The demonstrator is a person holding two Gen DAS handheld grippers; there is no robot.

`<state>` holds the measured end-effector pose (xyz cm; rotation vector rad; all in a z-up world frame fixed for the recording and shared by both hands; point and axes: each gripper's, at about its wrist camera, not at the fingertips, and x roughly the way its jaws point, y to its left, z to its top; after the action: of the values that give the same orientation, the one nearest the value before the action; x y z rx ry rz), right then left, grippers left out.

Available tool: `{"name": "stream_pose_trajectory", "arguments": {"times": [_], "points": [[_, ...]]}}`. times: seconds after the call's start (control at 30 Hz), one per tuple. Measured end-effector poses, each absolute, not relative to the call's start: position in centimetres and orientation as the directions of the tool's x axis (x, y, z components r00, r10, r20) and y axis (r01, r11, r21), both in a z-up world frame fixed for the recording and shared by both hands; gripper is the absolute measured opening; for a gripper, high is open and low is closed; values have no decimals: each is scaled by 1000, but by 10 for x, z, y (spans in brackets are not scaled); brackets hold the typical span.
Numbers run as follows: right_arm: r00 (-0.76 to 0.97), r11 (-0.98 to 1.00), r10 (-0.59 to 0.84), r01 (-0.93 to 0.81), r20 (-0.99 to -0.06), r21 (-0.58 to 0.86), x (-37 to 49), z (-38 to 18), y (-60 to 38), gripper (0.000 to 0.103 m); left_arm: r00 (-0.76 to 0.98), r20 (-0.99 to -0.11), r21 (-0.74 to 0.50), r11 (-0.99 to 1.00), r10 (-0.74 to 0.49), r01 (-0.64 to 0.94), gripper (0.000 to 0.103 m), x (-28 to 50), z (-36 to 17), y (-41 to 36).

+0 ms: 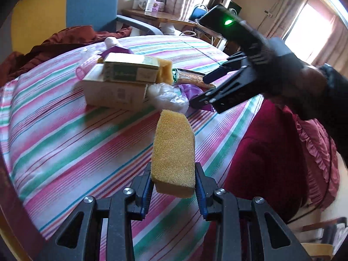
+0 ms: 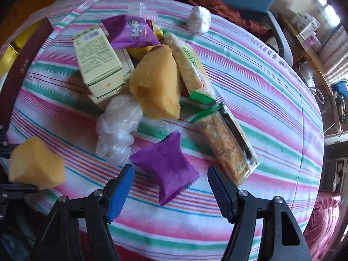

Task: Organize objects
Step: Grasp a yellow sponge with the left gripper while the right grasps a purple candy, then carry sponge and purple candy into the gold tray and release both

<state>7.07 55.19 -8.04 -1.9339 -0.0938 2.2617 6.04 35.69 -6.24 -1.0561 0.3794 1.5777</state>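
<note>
Blue pads of my left gripper (image 1: 173, 187) were clamped on a yellow sponge (image 1: 173, 152), held above the striped cover (image 1: 65, 143). My right gripper (image 2: 170, 190) stood apart, straddling a purple packet (image 2: 167, 167) lying there. I judged sorting was under way; next, closing squarely on that packet.

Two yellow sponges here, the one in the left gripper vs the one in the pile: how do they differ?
The held yellow sponge is lifted clear of the striped cloth, pinched in the left gripper; the pile yellow sponge lies free among the boxes and packets. The held one looks like a narrow block; the pile one looks broader and bent. Both are porous yellow foam.
</note>
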Motion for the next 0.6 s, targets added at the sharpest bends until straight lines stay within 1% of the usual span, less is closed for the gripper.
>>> {"name": "stream_pose_trajectory", "arguments": {"times": [0.07,0.1,0.13,0.17,0.3,0.47,0.6], "points": [[-116,-985,168,-67,-979,-161,66,-88,555,70,48,-784,-306,-318,619,-897,35,58,-62,352],[-100,-986,159,-60,-982,-154,63,-92,555,67,47,-782,-310,-322,621,-895,35,56,-62,350],[-88,-988,152,-52,-984,-148,63,-97,555,51,44,-782,-310,-326,622,-893,35,55,-61,349],[-80,-989,146,-45,-986,-143,63,-99,554,42,39,-781,-309,-331,623,-892,35,56,-60,345],[-127,-990,140,-50,-982,-135,73,-85,549,37,28,-775,-317,-350,631,-881,35,52,-57,335],[-187,-979,191,-115,-964,-171,97,-59,550,37,3,-760,-314,-362,650,-878,35,53,-49,325],[-282,-969,221,-171,-933,-178,118,-24,542,37,-40,-738,-310,-392,673,-866,35,48,-37,308]]}}
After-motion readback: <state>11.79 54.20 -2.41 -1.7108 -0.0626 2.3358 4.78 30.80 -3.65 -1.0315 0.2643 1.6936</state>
